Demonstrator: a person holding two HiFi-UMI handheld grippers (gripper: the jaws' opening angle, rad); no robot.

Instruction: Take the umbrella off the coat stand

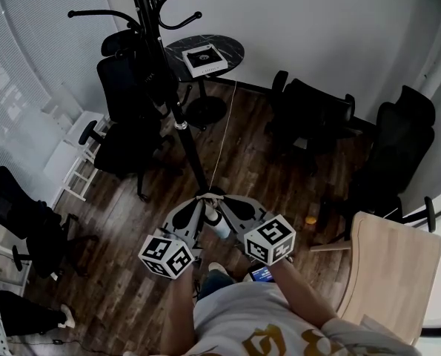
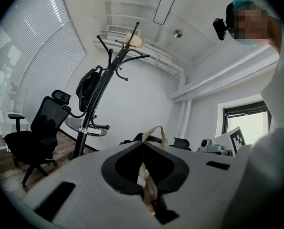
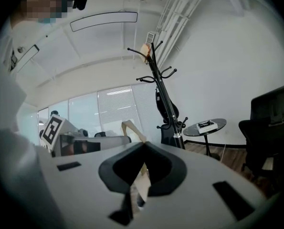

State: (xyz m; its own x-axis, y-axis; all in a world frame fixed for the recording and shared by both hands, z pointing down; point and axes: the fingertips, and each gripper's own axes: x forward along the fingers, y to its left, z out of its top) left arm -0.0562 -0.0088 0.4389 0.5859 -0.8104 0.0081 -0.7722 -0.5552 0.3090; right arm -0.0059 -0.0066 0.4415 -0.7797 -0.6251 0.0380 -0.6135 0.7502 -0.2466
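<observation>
The black coat stand (image 1: 177, 117) rises at the room's far left, and its pole slants down toward me. Just below its foot my left gripper (image 1: 203, 198) and right gripper (image 1: 219, 197) meet tip to tip, both shut on a beige strap (image 1: 210, 194). A small folded umbrella (image 1: 220, 227), pale with a dark end, hangs from that strap between the two grippers. In the left gripper view the strap's loop (image 2: 157, 130) pokes up above the shut jaws of the left gripper (image 2: 143, 143). The right gripper view shows the strap (image 3: 132, 128) pinched the same way in the right gripper (image 3: 143, 144).
A black bag (image 2: 87, 87) hangs on the stand (image 2: 99, 94). Behind it, a round dark table (image 1: 227, 48) carries a white box (image 1: 204, 58). Black office chairs (image 1: 127, 128) (image 1: 309, 117) ring the wooden floor. A light wooden tabletop (image 1: 390, 273) lies at my right.
</observation>
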